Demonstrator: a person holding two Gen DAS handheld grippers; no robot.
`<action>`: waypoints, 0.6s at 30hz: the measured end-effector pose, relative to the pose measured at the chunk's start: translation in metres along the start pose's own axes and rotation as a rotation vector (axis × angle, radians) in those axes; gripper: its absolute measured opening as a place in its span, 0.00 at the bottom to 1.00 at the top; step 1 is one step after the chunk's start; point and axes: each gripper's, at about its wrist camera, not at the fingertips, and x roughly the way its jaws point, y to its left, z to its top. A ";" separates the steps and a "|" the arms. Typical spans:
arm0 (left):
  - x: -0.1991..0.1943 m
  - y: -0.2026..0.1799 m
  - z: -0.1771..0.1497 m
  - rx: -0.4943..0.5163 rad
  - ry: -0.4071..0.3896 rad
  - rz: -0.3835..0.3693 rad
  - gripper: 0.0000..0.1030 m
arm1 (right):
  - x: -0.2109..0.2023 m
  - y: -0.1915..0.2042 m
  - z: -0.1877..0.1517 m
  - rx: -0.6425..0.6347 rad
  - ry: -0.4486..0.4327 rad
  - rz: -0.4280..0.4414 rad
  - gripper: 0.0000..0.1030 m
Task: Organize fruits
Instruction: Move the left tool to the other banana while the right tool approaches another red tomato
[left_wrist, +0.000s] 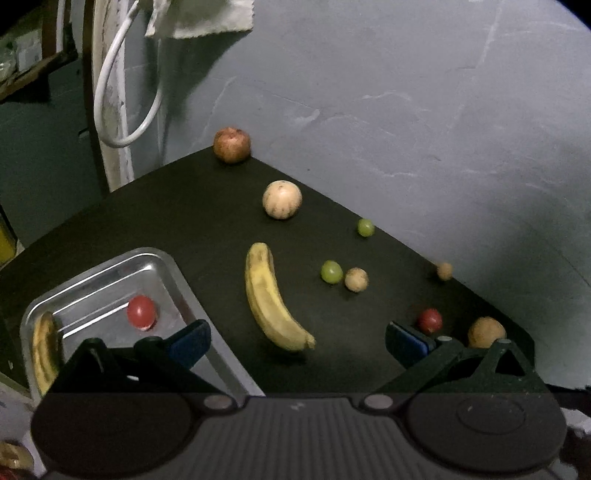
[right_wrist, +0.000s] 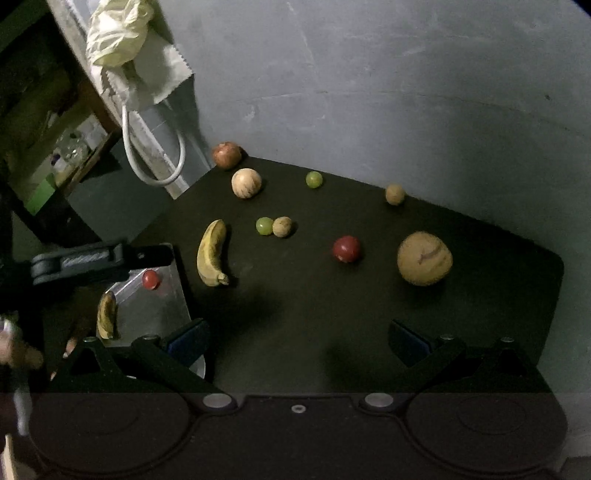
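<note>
A steel tray (left_wrist: 173, 273) at the dark table's left holds a banana (left_wrist: 43, 350) and a red fruit (left_wrist: 141, 312). Loose on the table lie a second banana (left_wrist: 271, 299), two green grapes (left_wrist: 331, 271), small tan fruits (left_wrist: 356, 279), a red fruit (left_wrist: 429, 320), a pale round fruit (left_wrist: 282, 199), a reddish apple (left_wrist: 232, 144) and a big tan fruit (right_wrist: 424, 258). My left gripper (left_wrist: 297, 341) hangs open just before the loose banana's stem end. My right gripper (right_wrist: 297, 343) stands open over bare table, short of the red fruit (right_wrist: 346, 249). The tray (right_wrist: 173, 306) lies to its left.
A grey wall (left_wrist: 406, 92) bounds the table's far edge. A white cable loop (left_wrist: 125, 110) and a cloth hang at the back left by a shelf. The left gripper's body (right_wrist: 99, 260) crosses above the tray in the right wrist view, with a hand at the lower left.
</note>
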 end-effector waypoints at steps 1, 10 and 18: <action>0.007 0.002 0.004 -0.010 0.003 0.005 0.99 | 0.002 0.002 0.003 -0.014 -0.005 -0.005 0.99; 0.067 0.010 0.029 -0.020 0.012 0.031 0.97 | 0.046 0.015 0.025 -0.131 -0.024 -0.065 0.99; 0.103 0.010 0.026 -0.007 0.059 0.023 0.88 | 0.097 0.025 0.043 -0.237 -0.056 -0.091 0.97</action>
